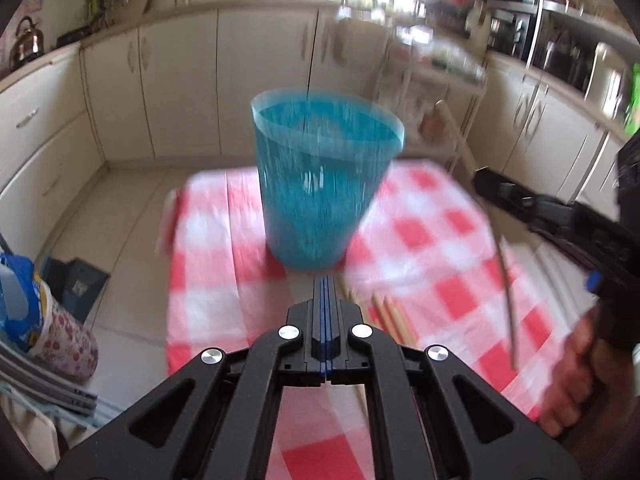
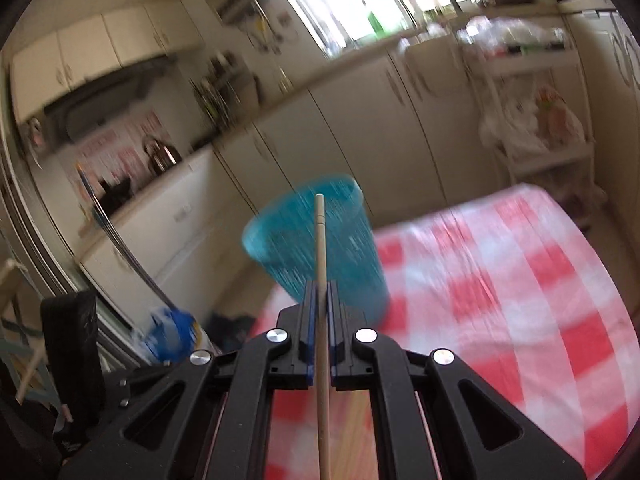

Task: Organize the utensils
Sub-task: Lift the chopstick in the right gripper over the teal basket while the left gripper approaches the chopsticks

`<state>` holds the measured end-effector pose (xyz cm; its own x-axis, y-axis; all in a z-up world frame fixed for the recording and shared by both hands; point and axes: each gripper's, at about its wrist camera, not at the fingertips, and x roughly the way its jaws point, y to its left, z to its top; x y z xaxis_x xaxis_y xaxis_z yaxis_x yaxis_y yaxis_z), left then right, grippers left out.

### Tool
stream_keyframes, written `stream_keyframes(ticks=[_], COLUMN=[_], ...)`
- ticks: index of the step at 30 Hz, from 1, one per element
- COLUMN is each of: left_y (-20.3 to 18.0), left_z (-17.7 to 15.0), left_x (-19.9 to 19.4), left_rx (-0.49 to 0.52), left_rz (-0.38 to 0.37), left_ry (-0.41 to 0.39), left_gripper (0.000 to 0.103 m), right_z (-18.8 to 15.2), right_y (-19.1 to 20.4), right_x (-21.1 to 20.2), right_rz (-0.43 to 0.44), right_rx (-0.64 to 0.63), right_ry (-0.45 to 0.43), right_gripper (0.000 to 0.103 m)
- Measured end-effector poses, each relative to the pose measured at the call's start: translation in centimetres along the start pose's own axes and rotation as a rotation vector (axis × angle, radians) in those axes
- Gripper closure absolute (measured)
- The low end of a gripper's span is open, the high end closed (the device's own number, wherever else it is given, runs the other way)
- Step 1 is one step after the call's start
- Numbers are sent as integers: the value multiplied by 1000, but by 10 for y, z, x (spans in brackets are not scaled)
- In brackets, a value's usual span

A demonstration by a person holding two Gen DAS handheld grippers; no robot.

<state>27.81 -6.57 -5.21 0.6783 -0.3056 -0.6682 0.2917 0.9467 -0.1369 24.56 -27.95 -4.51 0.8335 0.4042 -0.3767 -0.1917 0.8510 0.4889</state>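
Note:
A blue translucent cup [image 1: 324, 184] stands upright on the red-and-white checked tablecloth [image 1: 432, 248]. My left gripper [image 1: 325, 284] is shut just in front of the cup's base, and I see nothing between its fingers. Several wooden chopsticks [image 1: 390, 316] lie on the cloth to the right of it. My right gripper [image 2: 319, 286] is shut on a long wooden chopstick [image 2: 320, 236], whose tip points up in front of the cup [image 2: 352, 248]. From the left wrist view, the right gripper [image 1: 486, 180] hangs above the table's right side with the chopstick [image 1: 456, 136] slanting through it.
A person's hand [image 1: 576, 364] holds the right gripper's handle. Cream cabinets [image 1: 180, 92] run behind the table, with a white shelf cart [image 2: 536, 128] at the far right corner. Bags and a flowered container [image 1: 60, 344] crowd the floor on the left. A kettle [image 2: 162, 156] sits on the counter.

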Motion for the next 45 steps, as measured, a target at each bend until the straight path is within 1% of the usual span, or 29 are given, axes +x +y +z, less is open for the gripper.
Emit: stream_keyframes(ticks=[4,8,13,16,19,21,22,23,24,25,26,27,28,29,30,32,33,34,35,37,40,41,42,44,45], left_y=[11,22,30,37,42,44,44,43,41,38,34,25,14,7,1,-10,-13,-16,-22,-27,-33,-39,-34,-33,-30], left_z=[41,82,116,134,148,149,144,134,122,102,87,62,38,21,7,-18,-28,-35,-36,-36,-37,-39,-36,-30,-26], left_x=[-27,-40,-32,-18,-2,4,5,6,9,16,24,39,57,72,85,107,118,124,125,130,136,135,134,129,128], left_rx=[-23,-52,-68,-81,-94,-104,-101,-92,-91,-94,-86,-62,-32,-22,-18,9,5,11,51,70,122,116,67,45,28], left_rz=[-23,-39,-48,-53,-58,-59,-62,-69,-68,-70,-77,-79,-72,-69,-60,3,13,25,74,94,148,144,94,89,70], left_ry=[-116,-204,-253,-271,-270,-235,-206,-155,-101,-38,15,92,166,217,259,312,339,347,321,323,314,319,334,323,328], left_gripper=[103,103,103,103,103,103,103,103,103,102,98,96,92,91,91,91,91,90,86,82,82,82,82,80,80], right_z=[33,63,91,103,108,108,107,106,103,100,96,93,89,85,82,72,69,64,60,54,48,46,45,44,43], right_y=[17,30,34,28,20,13,12,11,12,12,12,12,11,10,9,6,4,1,-1,-4,-10,-14,-17,-22,-23], right_x=[15,40,60,74,88,92,88,83,77,68,59,52,43,34,28,10,4,-4,-9,-15,-17,-18,-20,-22,-22], right_rz=[49,71,72,59,43,49,52,52,57,63,63,63,61,55,50,33,27,22,20,21,26,27,27,26,26], right_rx=[10,8,18,18,22,36,27,9,-2,-15,-33,-45,-57,-66,-73,-89,-89,-86,-82,-73,-57,-44,-33,-17,-12], right_ry=[-88,-157,-233,-258,-259,-247,-250,-250,-249,-247,-242,-235,-224,-214,-209,-200,-202,-204,-203,-200,-189,-188,-192,-199,-199], right_gripper=[97,97,97,97,97,97,97,97,97,97,97,97,97,97,97,97,97,97,97,97,97,97,97,97,97])
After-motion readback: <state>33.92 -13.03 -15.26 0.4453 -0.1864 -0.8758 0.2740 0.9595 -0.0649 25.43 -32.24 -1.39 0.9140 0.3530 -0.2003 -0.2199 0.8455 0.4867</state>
